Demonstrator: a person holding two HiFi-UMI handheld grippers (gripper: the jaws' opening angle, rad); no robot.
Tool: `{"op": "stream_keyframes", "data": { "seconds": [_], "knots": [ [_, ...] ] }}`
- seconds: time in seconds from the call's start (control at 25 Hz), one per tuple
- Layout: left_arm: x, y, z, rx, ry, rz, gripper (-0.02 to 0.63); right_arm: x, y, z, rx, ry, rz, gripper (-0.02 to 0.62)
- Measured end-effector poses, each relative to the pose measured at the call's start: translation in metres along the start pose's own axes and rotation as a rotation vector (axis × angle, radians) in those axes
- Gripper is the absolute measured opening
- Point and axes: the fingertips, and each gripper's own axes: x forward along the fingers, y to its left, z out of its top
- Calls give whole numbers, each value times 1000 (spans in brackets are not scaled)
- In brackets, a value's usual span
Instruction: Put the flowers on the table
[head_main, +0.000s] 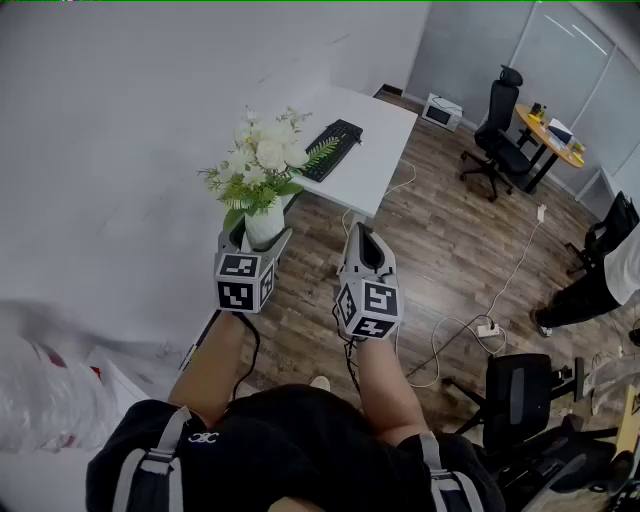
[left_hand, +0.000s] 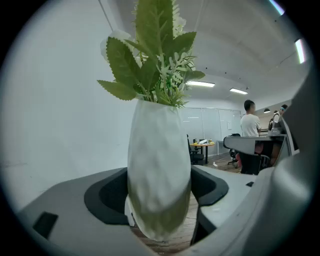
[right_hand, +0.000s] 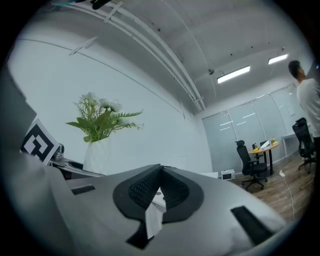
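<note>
Mostly just wooden floor (head_main: 470, 250) underfoot and a plain white wall (head_main: 120, 150) along the left. Further ahead, by that wall, a white counter (head_main: 385, 135) carrying a black keyboard (head_main: 333, 148), its near end bare: likely the landing spot. Not reached yet, with the load in mid-air over the floor and well apart from the counter.

Nearer in, grips a white vase (head_main: 265, 225) with the left gripper (head_main: 258, 240), jaws spread wide to either side of the belly and pads pressing on it, low on the body. Holds it upright that way, presumably so that the top-heavy bunch does not tip. Leaves the flowers (head_main: 265, 160), white blooms among green leaves, fanning above the rim and clear of the jaws, so nothing gets crushed.

Just beside, carries the right gripper (right_hand: 160, 175) idle, jaws brought together with nothing between them. Sits apart from the vase, probably in reserve to steady it at set-down.

Calls next, by the look of it, for walking forward and lowering the vase onto the free counter near the keyboard, base flat before letting go. Risks a wobble if released while tilted, given how the vase narrows toward its foot.
</note>
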Motion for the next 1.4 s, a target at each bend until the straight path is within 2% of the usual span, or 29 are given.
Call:
{"op": "stream_keyframes", "data": {
  "seconds": [0.64,1.08,1.4],
  "knots": [
    [38,7,-8,-5,12,29,380,34,-19,-14,1,24,33,5],
    [80,-29,-1,-12,-2,39,380,45,-70,-14,-13,15,60,5],
    [99,-51,-8,-13,9,44,380,46,-96,-33,-5,39,79,5]
  ]
}}
